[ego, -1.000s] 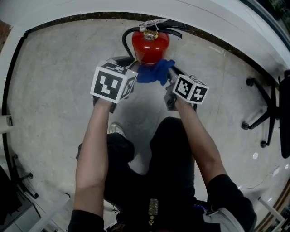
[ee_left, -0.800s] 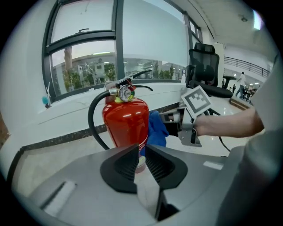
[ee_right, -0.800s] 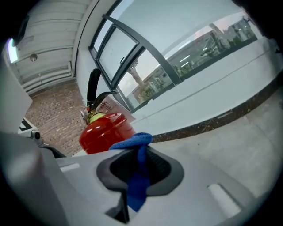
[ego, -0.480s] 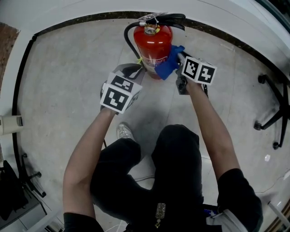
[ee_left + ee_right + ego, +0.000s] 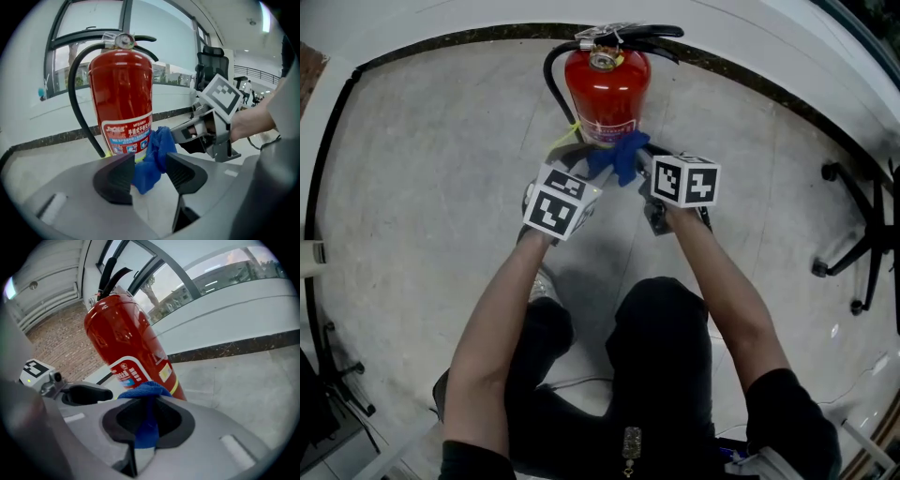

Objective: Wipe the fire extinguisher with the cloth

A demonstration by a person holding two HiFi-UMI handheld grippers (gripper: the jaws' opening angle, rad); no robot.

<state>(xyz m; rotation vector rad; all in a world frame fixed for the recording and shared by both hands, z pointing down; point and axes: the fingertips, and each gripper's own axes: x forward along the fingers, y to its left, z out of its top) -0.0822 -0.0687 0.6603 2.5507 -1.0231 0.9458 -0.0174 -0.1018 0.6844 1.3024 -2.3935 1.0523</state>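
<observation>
While the fire extinguisher [image 5: 605,89] stands on the floor [image 5: 422,187] (office chair [image 5: 862,234] well apart), the right hand-held gripper [image 5: 147,416] clamps the cloth [image 5: 619,155] beside it; the left hand-held gripper [image 5: 147,171], jaws just opening, stands apart around the cloth.

Floor [image 5: 412,187] is pale grey, speckled, slightly glossy. A dark skirting band [image 5: 516,28] runs under the white wall [image 5: 441,11]. Big dark-framed windows [image 5: 89,23] let daylight in. Black office chair [image 5: 211,63] further back, castor base [image 5: 865,234] at right. Brick wall [image 5: 51,344] on one side.
</observation>
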